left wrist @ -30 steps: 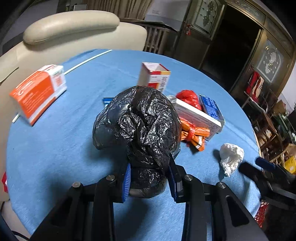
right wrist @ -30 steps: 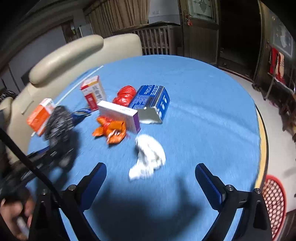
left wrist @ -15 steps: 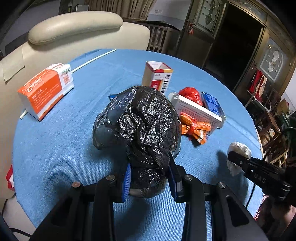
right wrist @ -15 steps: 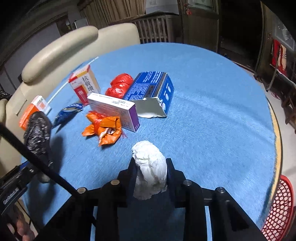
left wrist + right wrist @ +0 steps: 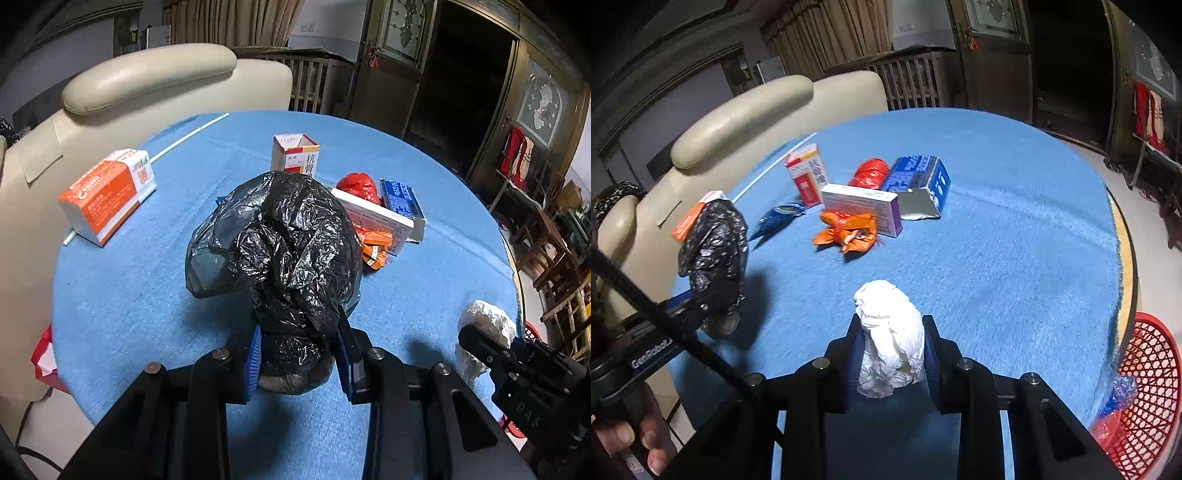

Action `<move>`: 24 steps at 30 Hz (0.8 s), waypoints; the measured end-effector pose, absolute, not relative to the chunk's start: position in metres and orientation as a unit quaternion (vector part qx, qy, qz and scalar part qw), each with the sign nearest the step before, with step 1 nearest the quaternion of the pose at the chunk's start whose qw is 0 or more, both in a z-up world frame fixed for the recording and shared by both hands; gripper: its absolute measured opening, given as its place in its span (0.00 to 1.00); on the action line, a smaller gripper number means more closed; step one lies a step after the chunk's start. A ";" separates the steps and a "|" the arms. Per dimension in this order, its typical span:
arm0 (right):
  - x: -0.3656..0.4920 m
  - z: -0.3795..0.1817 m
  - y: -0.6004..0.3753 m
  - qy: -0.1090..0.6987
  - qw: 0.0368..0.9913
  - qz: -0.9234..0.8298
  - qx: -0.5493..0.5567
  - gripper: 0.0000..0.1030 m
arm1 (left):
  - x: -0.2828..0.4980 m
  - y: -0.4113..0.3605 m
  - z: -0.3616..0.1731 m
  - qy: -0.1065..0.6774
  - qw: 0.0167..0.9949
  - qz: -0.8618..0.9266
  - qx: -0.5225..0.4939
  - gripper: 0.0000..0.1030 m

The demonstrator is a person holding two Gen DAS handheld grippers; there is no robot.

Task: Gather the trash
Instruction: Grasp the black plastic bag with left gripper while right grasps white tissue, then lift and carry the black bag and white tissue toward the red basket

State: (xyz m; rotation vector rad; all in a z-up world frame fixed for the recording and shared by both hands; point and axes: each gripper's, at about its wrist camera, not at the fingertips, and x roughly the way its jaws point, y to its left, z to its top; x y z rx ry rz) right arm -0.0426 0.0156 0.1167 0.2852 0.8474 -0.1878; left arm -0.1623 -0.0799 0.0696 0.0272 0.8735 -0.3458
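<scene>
On the round blue-clothed table (image 5: 1015,221), near its front edge, the right gripper (image 5: 891,354) is clamped fully onto a crumpled white tissue wad (image 5: 888,332), pads pressing both sides, most of the wad standing proud above them. The left gripper (image 5: 300,354) pinches the bunched neck of a black plastic trash bag (image 5: 280,251) with its jaws only partly parted; the bag's body balloons above the pads, presumably held up so its mouth can take litter, though no opening faces either camera. Remaining trash sits clustered mid-table: orange wrapper (image 5: 849,232), white-purple box (image 5: 862,206), red crumpled bag (image 5: 870,173), torn blue box (image 5: 919,184), upright red-white carton (image 5: 807,177), blue sachet (image 5: 777,219), and an orange-white box (image 5: 107,195) nearer the left edge. Open cloth lies between the grippers, so a transfer path looks clear. A red mesh basket (image 5: 1148,387) stands below the right rim.
</scene>
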 end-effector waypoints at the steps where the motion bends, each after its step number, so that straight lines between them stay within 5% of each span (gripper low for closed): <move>1: -0.046 0.120 0.018 0.405 0.900 -0.090 0.136 0.31 | -0.164 -0.080 0.071 0.418 0.893 -0.166 0.015 0.35; 24: -0.087 0.145 0.030 0.359 0.917 -0.086 0.147 0.31 | -0.178 -0.080 0.080 0.393 0.902 -0.174 0.043 0.35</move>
